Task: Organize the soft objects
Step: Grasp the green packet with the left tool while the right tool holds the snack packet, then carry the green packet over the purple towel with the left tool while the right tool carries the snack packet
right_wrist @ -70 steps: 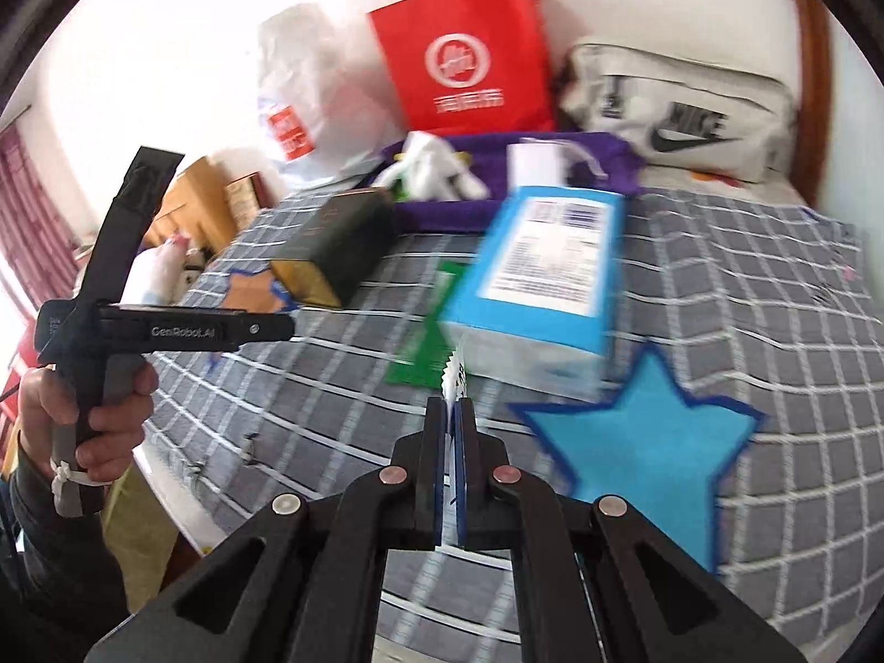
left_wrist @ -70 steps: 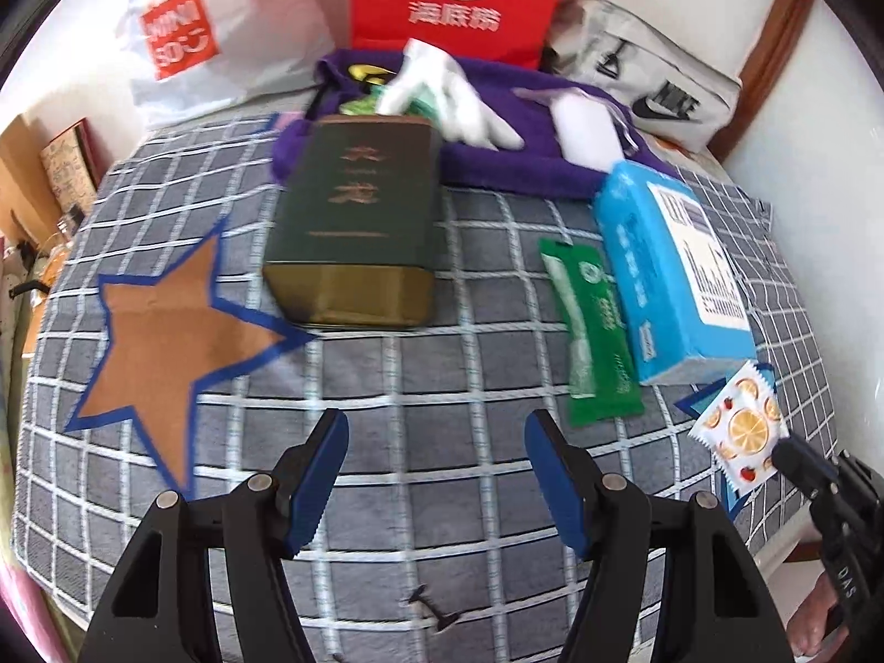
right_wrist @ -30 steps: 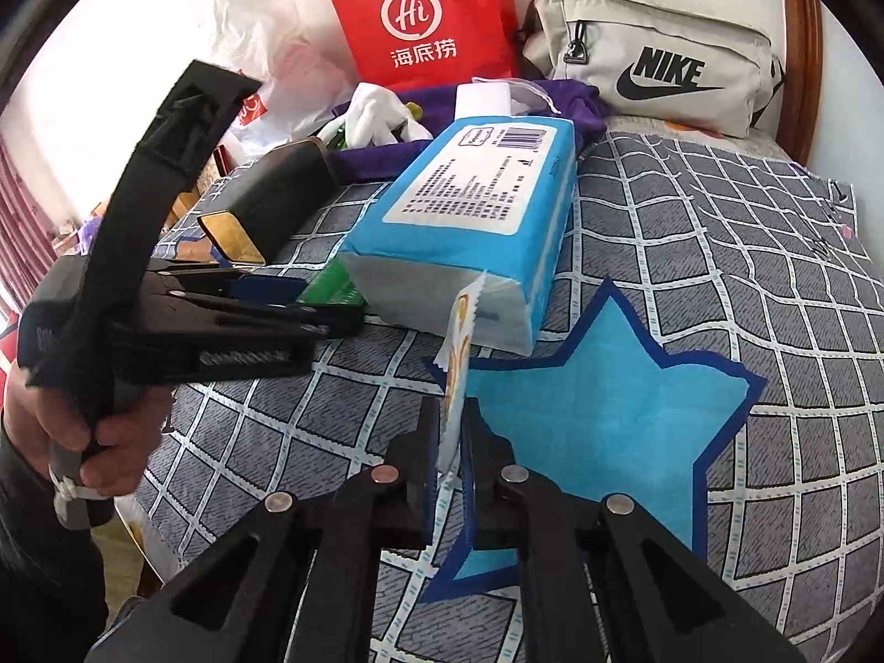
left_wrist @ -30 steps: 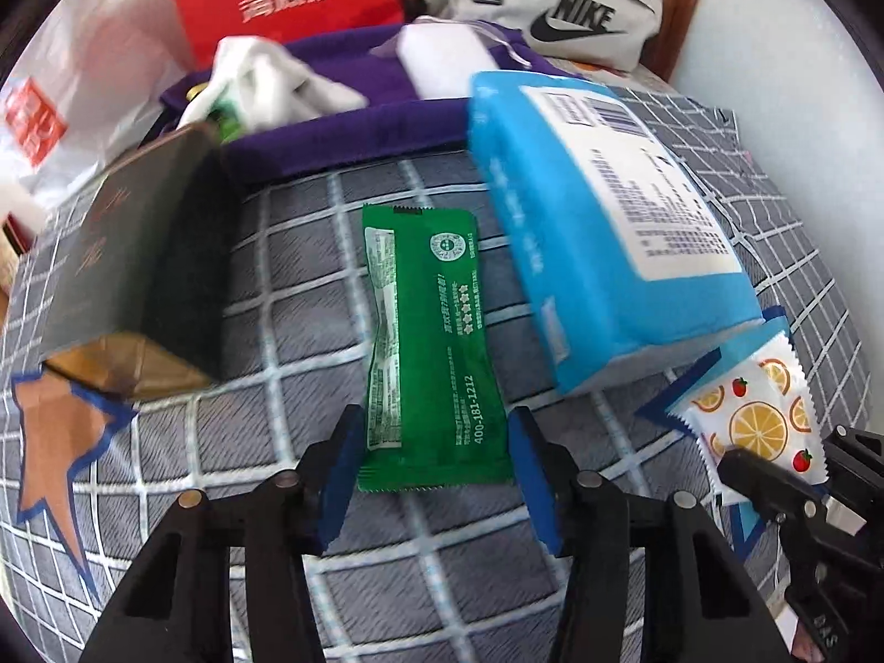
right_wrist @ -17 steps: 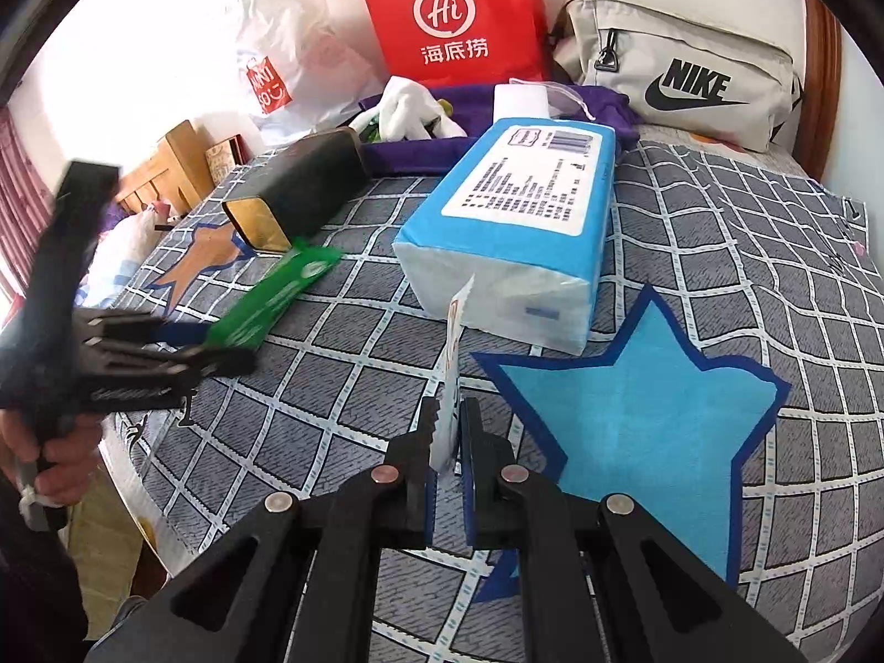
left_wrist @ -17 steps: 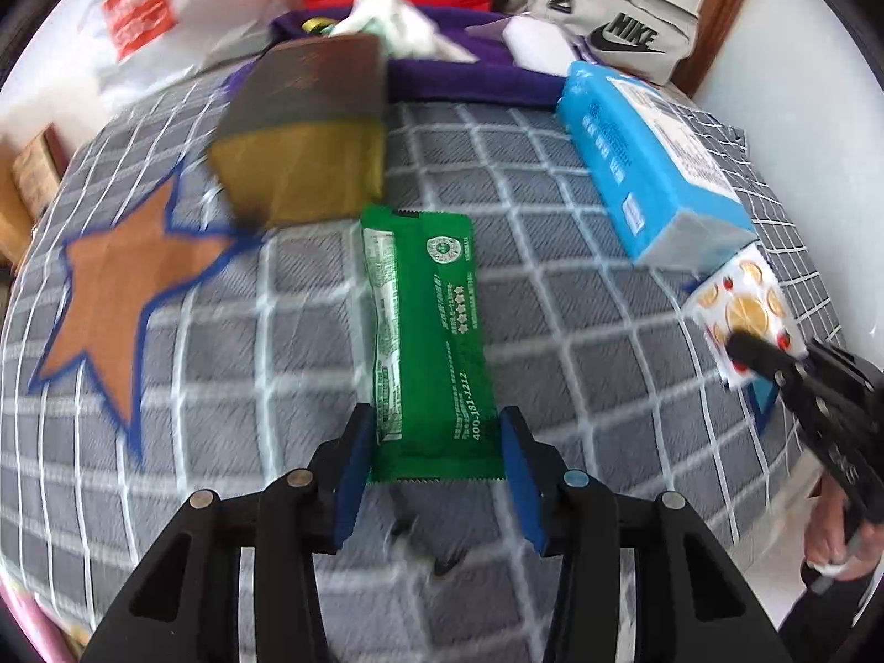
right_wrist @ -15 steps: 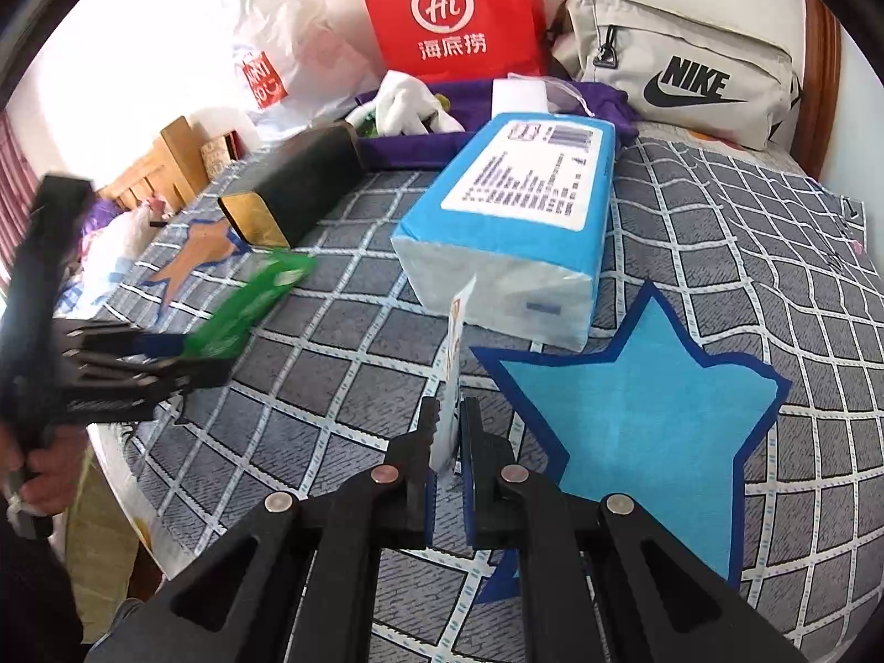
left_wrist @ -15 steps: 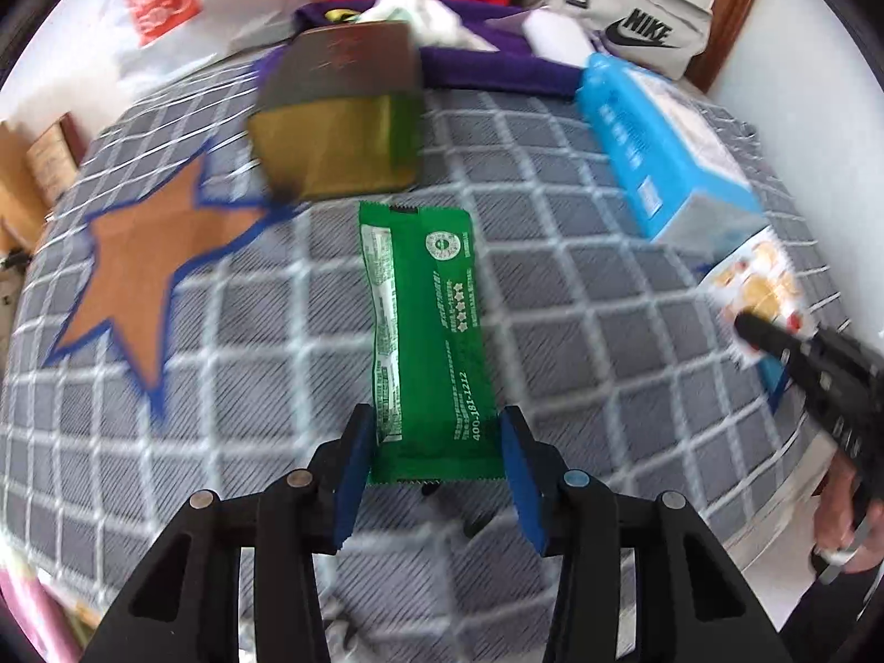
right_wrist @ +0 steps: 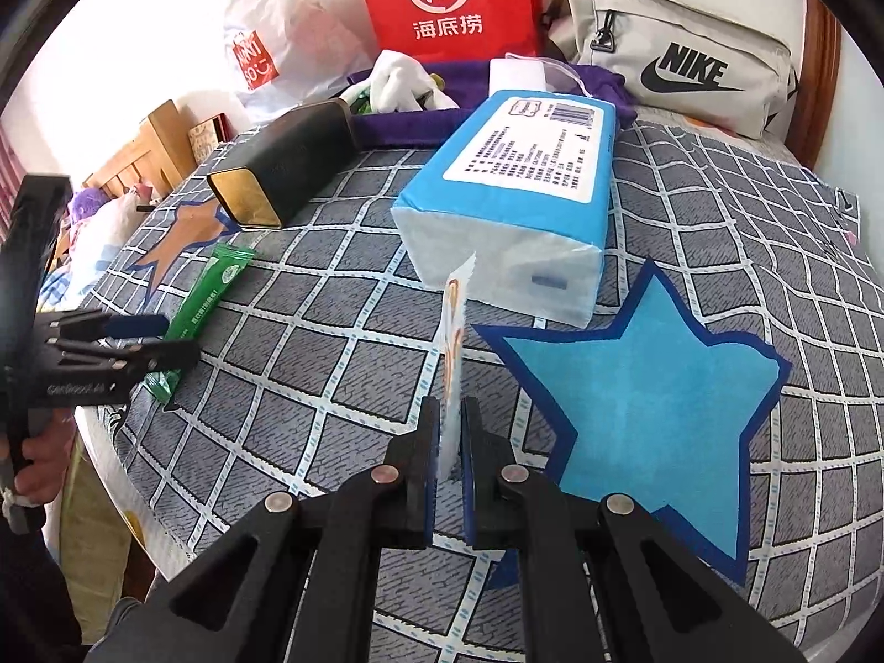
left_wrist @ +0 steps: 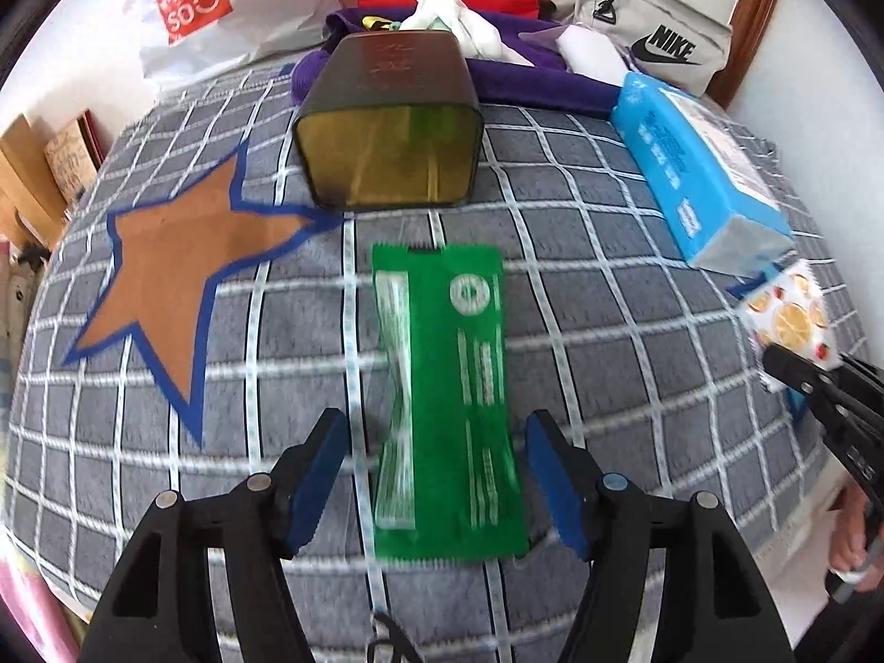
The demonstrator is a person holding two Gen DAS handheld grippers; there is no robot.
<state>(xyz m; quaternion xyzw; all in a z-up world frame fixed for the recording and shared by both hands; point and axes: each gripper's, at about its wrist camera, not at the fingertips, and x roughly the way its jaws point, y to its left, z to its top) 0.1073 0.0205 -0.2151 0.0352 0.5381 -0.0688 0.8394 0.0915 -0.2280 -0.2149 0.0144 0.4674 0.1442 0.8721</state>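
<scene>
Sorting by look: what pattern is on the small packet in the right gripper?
Orange slices and strawberries on white packet; left wrist view.

Flat green foil sachet: now lying on the grey checked bedspread near the brown star, moved away from the blue tissue pack.
Left gripper: fingers opening, no longer pressing the sachet between them.

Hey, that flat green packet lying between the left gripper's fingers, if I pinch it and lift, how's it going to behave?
The green packet looks thin and flat, so it is probably light and likely to droop from a pinch at one end. Its glossy wrapper may be slippery between the left gripper's pads, which stand clear of it as the jaws open. Lying flat on the checked cloth, it should not roll.
</scene>
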